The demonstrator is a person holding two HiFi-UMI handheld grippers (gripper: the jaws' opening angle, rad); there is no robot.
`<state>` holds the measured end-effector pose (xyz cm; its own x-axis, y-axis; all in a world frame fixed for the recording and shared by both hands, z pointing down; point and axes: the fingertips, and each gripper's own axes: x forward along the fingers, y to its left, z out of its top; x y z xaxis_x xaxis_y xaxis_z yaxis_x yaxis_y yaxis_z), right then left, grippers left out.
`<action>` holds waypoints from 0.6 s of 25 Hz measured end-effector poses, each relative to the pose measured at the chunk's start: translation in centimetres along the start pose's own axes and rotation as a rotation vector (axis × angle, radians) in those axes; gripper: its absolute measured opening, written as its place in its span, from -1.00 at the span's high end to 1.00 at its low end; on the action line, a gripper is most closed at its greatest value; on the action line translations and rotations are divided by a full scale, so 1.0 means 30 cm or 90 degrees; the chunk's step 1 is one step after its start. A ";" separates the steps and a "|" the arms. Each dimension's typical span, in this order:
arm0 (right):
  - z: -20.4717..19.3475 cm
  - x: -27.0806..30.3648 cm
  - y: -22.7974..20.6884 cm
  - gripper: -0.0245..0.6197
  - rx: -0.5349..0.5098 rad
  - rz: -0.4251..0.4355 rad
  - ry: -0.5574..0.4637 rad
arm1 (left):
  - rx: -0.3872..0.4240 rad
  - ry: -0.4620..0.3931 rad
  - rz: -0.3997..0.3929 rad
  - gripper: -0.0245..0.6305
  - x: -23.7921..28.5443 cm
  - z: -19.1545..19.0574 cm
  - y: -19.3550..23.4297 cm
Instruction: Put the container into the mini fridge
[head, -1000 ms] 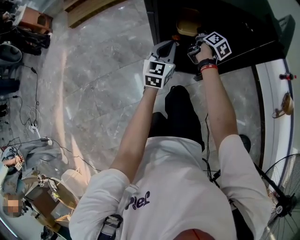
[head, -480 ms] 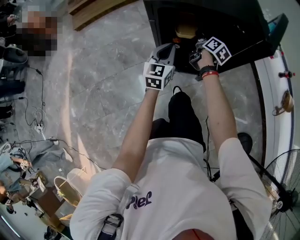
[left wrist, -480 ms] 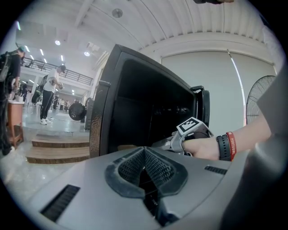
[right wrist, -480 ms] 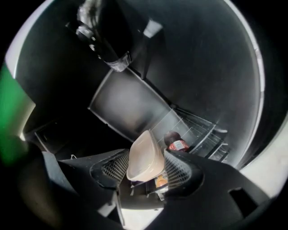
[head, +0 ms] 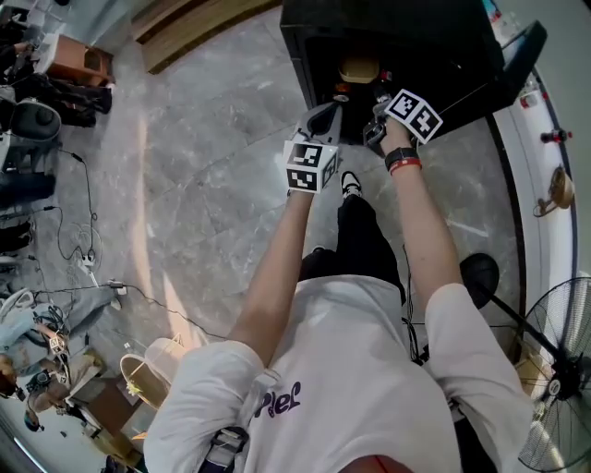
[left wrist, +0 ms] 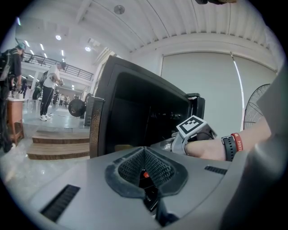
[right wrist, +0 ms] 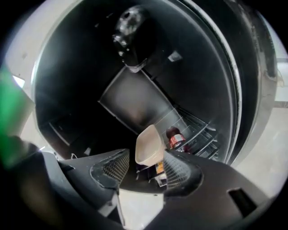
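Observation:
The black mini fridge [head: 416, 37] stands open on the marble floor, its door [head: 517, 51] swung to the right. A cream container [head: 358, 69] rests inside on a shelf. In the right gripper view that container [right wrist: 148, 146] lies just beyond the jaws and between them, with neither pad pressing on it. My right gripper [head: 377, 109] is open at the fridge mouth; in its own view the right gripper [right wrist: 141, 167] shows both pads well apart. My left gripper [head: 325, 115] hovers beside it at the fridge's front edge, shut with nothing held; the left gripper [left wrist: 145, 173] pads meet.
A red-capped bottle [right wrist: 174, 134] stands on the wire door rack [right wrist: 200, 130] next to the container. A floor fan [head: 559, 397] is at the right, and cables [head: 83, 268] and bags lie at the left. Wooden steps [head: 185, 28] run behind the fridge. People [left wrist: 47, 94] stand far off.
The head view has shifted so that more of the fridge shows. Both grippers stay at the fridge mouth, and the container stays inside on the shelf.

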<state>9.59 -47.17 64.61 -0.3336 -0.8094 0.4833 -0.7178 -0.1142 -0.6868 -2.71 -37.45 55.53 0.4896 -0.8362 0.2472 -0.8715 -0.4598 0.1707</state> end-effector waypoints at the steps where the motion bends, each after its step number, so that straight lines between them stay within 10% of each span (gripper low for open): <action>1: -0.008 -0.012 0.011 0.16 -0.002 -0.001 0.004 | 0.001 0.002 -0.001 0.86 -0.012 0.009 -0.005; 15: 0.066 -0.209 0.186 0.22 -0.082 0.007 -0.001 | 0.019 -0.021 -0.003 0.86 -0.150 0.201 -0.047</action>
<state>8.89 -43.87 56.70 -0.3414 -0.8112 0.4747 -0.7868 -0.0297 -0.6165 -3.88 -34.83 48.44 0.4930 -0.8430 0.2153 -0.8698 -0.4723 0.1425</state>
